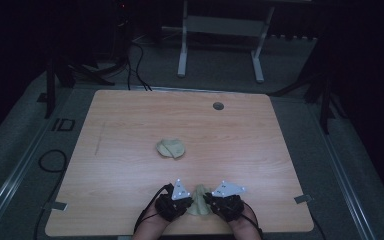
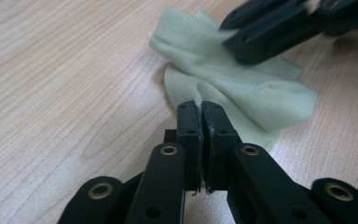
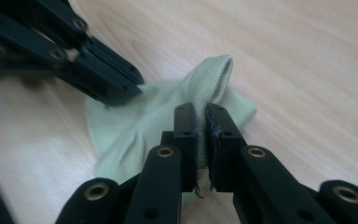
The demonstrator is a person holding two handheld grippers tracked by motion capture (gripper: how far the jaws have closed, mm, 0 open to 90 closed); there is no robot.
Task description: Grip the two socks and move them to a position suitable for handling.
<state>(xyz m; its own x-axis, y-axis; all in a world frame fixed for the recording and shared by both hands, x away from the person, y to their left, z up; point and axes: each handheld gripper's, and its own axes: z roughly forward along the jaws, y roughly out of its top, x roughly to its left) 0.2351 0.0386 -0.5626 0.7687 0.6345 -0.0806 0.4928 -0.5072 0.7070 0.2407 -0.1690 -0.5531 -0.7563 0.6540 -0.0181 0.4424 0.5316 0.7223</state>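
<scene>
A pale green sock (image 1: 198, 204) lies bunched near the front edge of the wooden table (image 1: 130, 120), between my two grippers. My left gripper (image 1: 190, 204) pinches its left side. In the left gripper view the black jaws (image 2: 200, 109) are shut on a fold of the sock (image 2: 247, 91), and the right gripper (image 2: 270, 35) reaches in from the upper right. My right gripper (image 1: 207, 201) holds the other side. In the right gripper view the jaws (image 3: 201, 116) are shut on the ribbed cuff of the sock (image 3: 140, 121), with the left gripper (image 3: 98, 79) at the upper left.
A second pale green sock (image 1: 170, 148) lies folded at the table's middle. A round grey grommet (image 1: 218, 106) sits near the far edge. Beyond the table stands a white frame (image 1: 220, 30), and cables (image 1: 50, 162) lie on the floor at the left.
</scene>
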